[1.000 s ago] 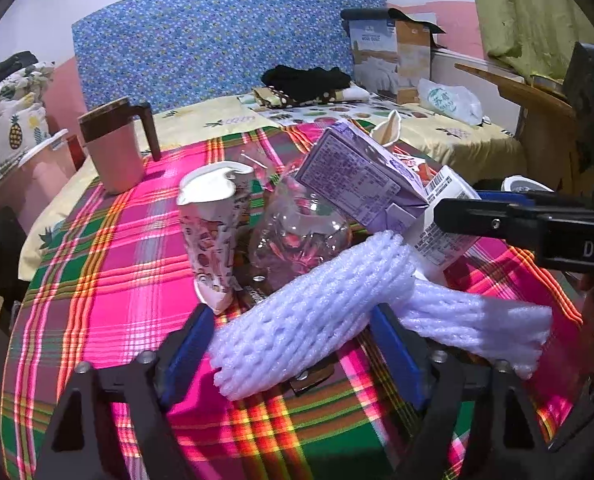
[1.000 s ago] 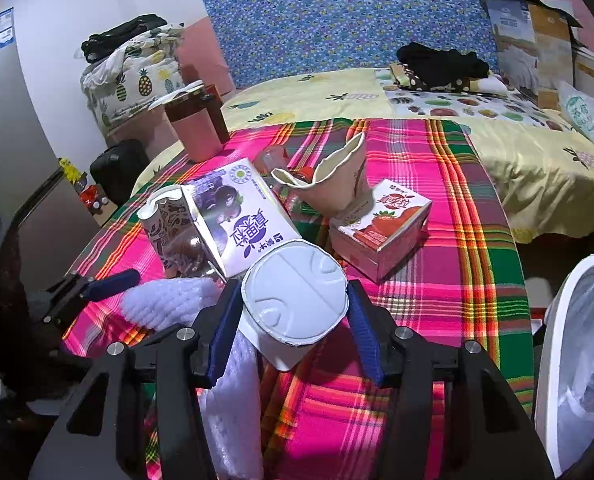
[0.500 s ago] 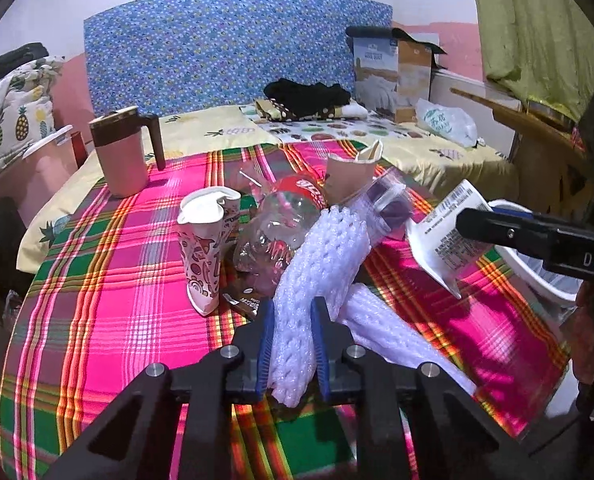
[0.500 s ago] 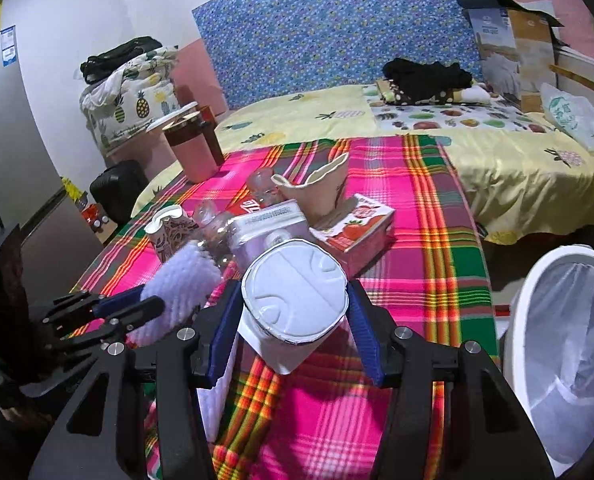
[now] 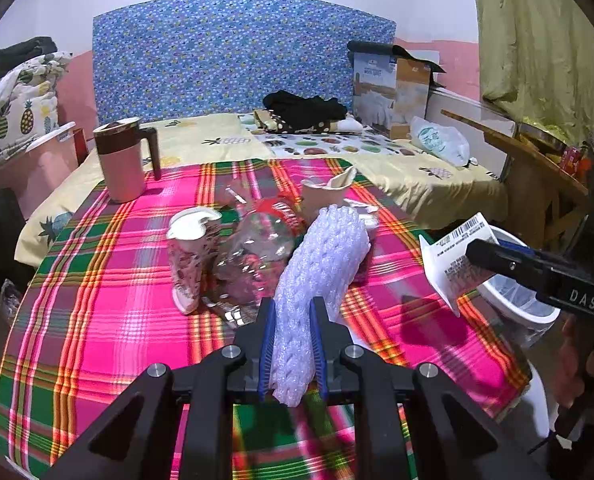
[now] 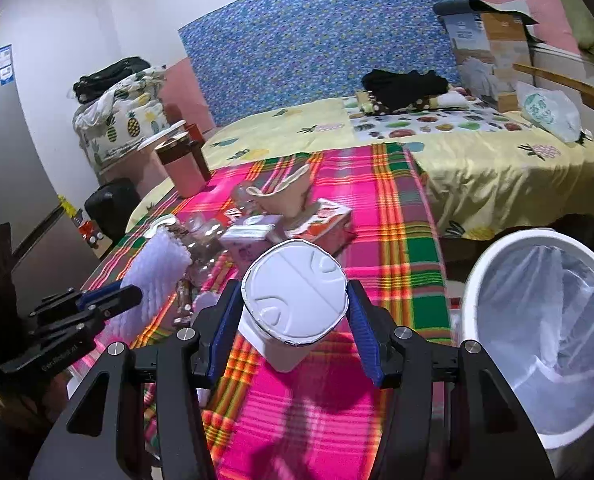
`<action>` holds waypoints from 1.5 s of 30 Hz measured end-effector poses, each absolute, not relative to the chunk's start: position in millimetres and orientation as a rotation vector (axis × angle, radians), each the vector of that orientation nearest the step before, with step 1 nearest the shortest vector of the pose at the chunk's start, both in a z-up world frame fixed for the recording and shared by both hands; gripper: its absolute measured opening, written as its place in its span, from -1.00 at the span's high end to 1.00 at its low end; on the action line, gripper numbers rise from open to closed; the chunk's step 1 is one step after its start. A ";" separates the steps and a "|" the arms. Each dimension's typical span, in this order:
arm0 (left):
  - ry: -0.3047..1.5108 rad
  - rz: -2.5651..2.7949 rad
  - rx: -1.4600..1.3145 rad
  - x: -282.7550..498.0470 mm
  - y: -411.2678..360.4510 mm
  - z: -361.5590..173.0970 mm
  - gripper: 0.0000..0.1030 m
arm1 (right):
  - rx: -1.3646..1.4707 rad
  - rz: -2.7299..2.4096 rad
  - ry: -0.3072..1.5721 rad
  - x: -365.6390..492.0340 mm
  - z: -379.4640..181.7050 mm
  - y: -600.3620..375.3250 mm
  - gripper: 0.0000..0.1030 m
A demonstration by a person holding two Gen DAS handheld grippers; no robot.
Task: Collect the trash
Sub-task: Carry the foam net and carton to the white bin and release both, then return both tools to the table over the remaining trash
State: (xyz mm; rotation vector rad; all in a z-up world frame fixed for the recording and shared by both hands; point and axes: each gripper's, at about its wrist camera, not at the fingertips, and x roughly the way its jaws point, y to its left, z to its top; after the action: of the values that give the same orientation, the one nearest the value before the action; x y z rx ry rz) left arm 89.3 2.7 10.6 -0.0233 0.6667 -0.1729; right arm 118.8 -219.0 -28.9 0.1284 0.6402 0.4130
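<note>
My left gripper (image 5: pixel 292 308) is shut on a white foam net sleeve (image 5: pixel 321 264), which stands tilted up above the plaid table (image 5: pixel 97 320). The same sleeve (image 6: pixel 157 276) and left gripper (image 6: pixel 113 300) show at the left of the right wrist view. My right gripper (image 6: pixel 293 292) is shut on a white paper cup (image 6: pixel 293 304), bottom towards the camera, held above the table's right part. A white bin (image 6: pixel 473 280) with a clear liner stands just right of it, below table level.
On the table lie a patterned paper cup (image 5: pixel 189 256), a clear bottle (image 5: pixel 257 252), a crushed beige cup (image 5: pixel 325 196), a red carton (image 6: pixel 321 220) and a purple carton (image 6: pixel 249 236). A pink mug (image 5: pixel 123 160) stands far left. A bed lies behind.
The left jaws closed on the foam sleeve and raised it off the table. The right gripper carried the white cup rightwards, nearer the bin. The purple carton now lies flat.
</note>
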 end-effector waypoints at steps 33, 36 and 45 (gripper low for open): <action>0.739 -0.646 0.095 158.3 -245.2 -17.0 0.62 | 0.243 -0.058 0.690 90.7 -59.3 -375.4 -0.05; 0.753 -0.668 0.098 163.0 -254.2 -22.3 0.61 | 0.242 -0.064 0.708 92.1 -63.8 -378.4 -0.05; 0.770 -0.709 0.060 164.6 -258.8 -25.1 0.10 | 0.234 -0.058 0.710 90.1 -66.0 -383.6 -0.21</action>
State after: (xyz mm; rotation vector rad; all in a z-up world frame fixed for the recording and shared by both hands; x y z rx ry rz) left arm 164.6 -258.8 -25.1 0.0599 0.7700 -0.7094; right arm 90.1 -383.6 -66.0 0.2340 0.7098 -0.0581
